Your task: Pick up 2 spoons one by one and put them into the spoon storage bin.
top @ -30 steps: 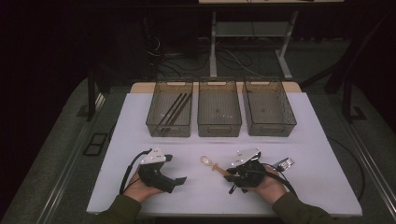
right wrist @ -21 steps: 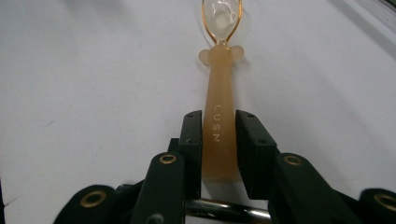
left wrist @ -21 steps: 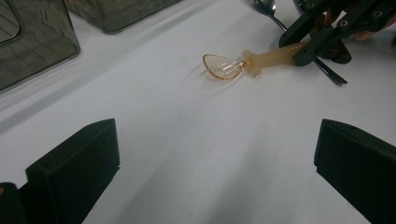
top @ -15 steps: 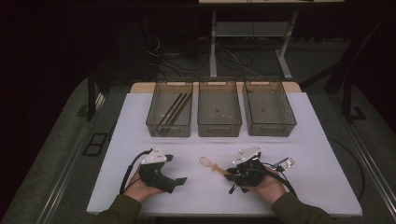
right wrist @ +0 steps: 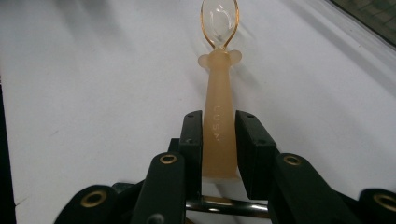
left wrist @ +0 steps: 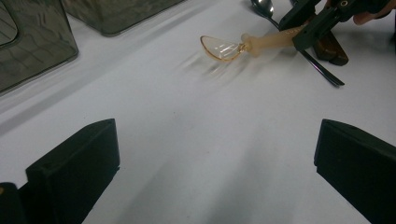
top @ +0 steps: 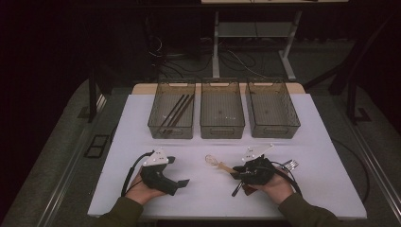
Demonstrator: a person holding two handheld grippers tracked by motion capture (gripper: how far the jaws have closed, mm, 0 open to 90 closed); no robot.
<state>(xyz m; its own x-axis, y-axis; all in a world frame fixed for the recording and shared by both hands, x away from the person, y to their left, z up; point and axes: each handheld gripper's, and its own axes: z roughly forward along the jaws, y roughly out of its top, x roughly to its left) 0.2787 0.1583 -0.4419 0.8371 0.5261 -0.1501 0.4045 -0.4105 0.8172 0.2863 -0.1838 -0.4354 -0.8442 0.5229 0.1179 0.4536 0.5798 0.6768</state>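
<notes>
Right gripper (top: 235,174) clamped on the handle of a small orange-tinted spoon (right wrist: 218,112); in the right gripper view both pads press the flat translucent handle from either side, the clear bowl pointing away from the jaws. In the high view the spoon (top: 216,163) lies low over the white table (top: 326,142), in front of the middle bin (top: 222,111), bowl toward the left gripper; whether the bowl touches the table or hangs just above it cannot be told. Compared with the frame one second ago: spoon bowl in much the same spot, right hand shifted only slightly, grip unchanged; left hand unmoved.

Left gripper (top: 182,181) rests on the table in the person's left hand, jaws spread wide with nothing between them; the left gripper view shows bare table between its pads and the spoon (left wrist: 243,44) beyond, held by the other gripper.

Behind the right gripper, a metal fork (top: 289,165) and other dark-handled cutlery (left wrist: 322,70) lie on the table. Left bin (top: 172,113) holds dark chopsticks (top: 174,113); right bin (top: 272,109) beside the middle one.
</notes>
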